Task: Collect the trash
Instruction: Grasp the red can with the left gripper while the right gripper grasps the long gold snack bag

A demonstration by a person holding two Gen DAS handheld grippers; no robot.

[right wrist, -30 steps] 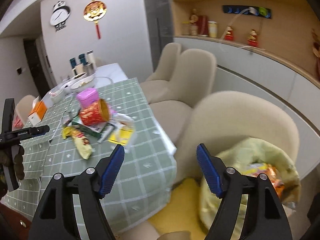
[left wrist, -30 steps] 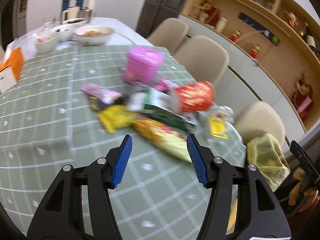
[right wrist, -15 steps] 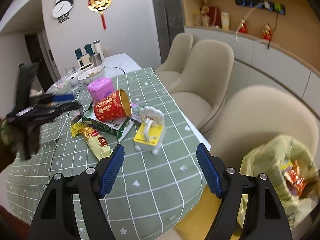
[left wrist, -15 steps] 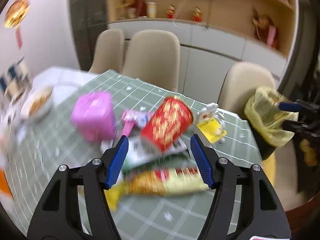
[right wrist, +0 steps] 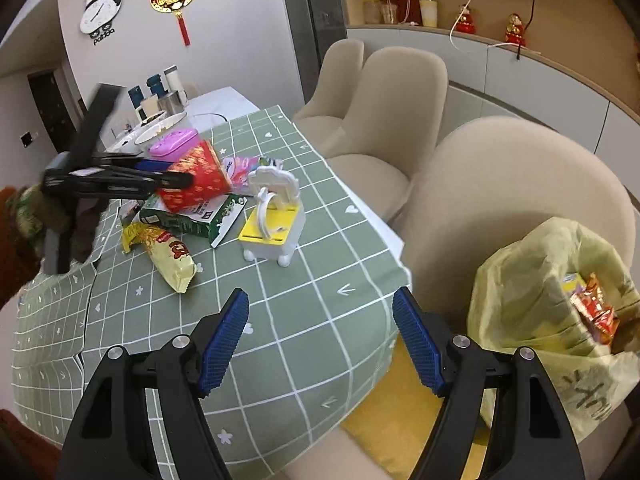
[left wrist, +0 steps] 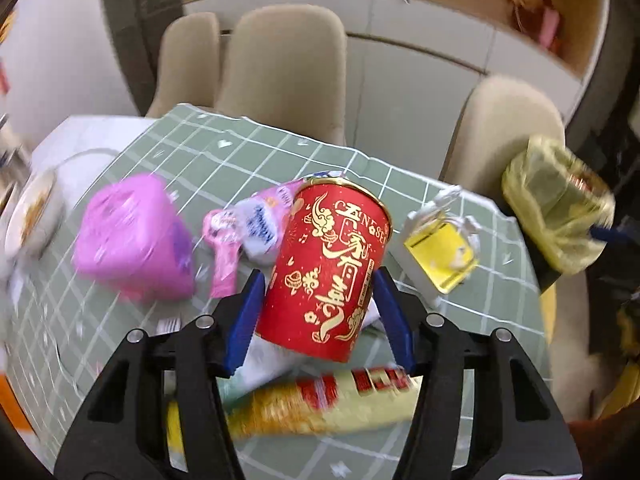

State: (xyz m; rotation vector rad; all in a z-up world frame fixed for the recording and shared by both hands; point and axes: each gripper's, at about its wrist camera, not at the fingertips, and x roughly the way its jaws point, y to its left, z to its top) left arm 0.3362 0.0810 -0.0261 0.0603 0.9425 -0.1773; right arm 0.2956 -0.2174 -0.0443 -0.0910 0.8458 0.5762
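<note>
Some wrappers already sit in the yellow bag (right wrist: 552, 320); most trash remains on the table (right wrist: 304, 320). Left gripper (left wrist: 318, 316) has just been closing around the red cup (left wrist: 328, 268), contact unclear; right gripper (right wrist: 320, 340) open, empty

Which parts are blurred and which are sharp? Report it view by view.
Left wrist view: the red can between the left gripper fingers is sharp, while the pink box, the snack packet and the yellow bag smear with motion. Right wrist view: mostly crisp, only the left gripper is smeared; straight lines bow toward the edges.
</note>
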